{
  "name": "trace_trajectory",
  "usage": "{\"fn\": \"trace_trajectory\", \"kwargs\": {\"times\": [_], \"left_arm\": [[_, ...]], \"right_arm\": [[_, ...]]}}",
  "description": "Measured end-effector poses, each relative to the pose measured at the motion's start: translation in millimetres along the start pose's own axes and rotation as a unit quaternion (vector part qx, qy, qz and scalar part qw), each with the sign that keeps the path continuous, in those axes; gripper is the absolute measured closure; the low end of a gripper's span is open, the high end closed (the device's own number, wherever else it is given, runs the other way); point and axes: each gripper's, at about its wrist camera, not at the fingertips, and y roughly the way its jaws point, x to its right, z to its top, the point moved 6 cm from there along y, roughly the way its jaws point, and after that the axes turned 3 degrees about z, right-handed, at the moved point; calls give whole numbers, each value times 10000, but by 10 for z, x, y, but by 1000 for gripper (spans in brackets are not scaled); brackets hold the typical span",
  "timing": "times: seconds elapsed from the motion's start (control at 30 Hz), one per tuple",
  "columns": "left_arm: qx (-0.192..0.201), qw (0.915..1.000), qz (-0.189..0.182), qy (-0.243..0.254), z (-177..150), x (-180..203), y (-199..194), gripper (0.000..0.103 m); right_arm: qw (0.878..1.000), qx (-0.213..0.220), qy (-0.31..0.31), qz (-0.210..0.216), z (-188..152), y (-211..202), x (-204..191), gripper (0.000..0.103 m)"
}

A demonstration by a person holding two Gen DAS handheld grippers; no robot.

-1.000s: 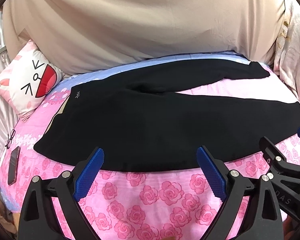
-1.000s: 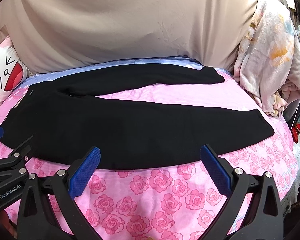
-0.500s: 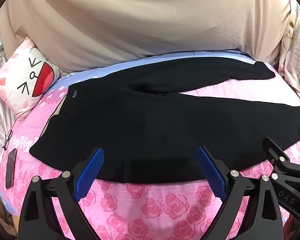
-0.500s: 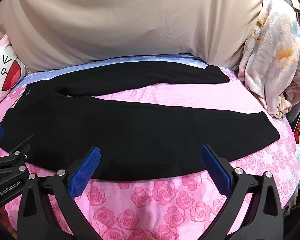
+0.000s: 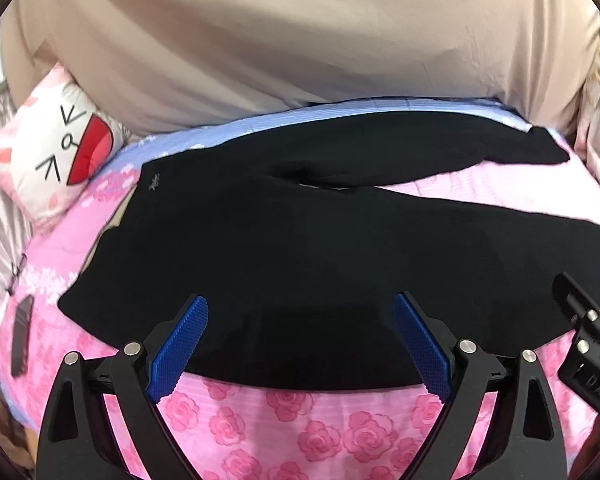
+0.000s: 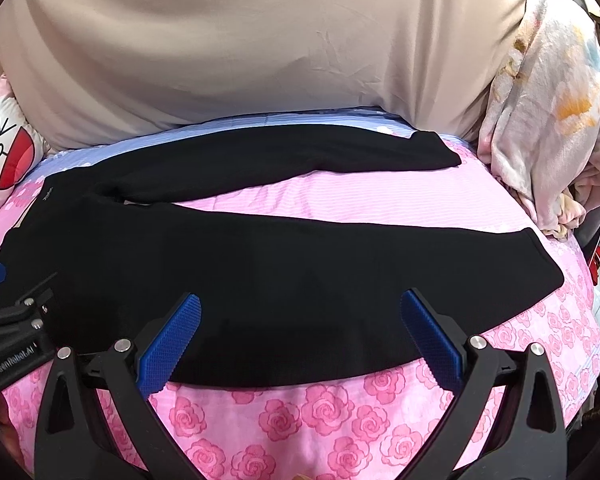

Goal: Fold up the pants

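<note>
Black pants (image 5: 284,248) lie flat on a pink rose bedsheet (image 5: 332,432), waistband to the left, both legs spread apart and running right (image 6: 300,264). My left gripper (image 5: 300,344) is open, its blue pads over the near hem of the pants close to the waist end. My right gripper (image 6: 300,340) is open over the near edge of the near leg. Each gripper shows at the edge of the other's view. Neither holds anything.
A cat-face pillow (image 5: 56,152) lies at the left. A beige sheet (image 5: 300,40) covers the back. A floral blanket (image 6: 548,120) is heaped at the right. A dark phone (image 5: 22,332) and glasses lie on the left bed edge.
Both grippers have moved forward toward the pants; the near edge of the pants now lies between the pads. Both stay open.
</note>
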Motion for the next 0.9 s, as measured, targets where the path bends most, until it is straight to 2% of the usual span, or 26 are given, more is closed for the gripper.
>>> {"fn": "trace_trajectory", "kwargs": {"times": [0.23,0.33,0.47,0.77,0.9], "left_arm": [[-159,9996,-112,-195,-1,-33,84,12],[-256,9993,-18,-256,23,-45,132,11],[-79,9999,18,-81,49,-24,133,11],[-65,10000,-29,-56,57,-26,171,12],[-100,9992,-374,-122,47,-30,186,12]], "right_arm": [[10000,-32,-35,-40,12,46,-12,5],[10000,-45,-10,-42,24,66,-11,5],[10000,-55,10,-52,49,96,-16,5],[10000,-76,-6,-34,65,125,-34,5],[10000,-20,-84,8,124,167,2,5]]}}
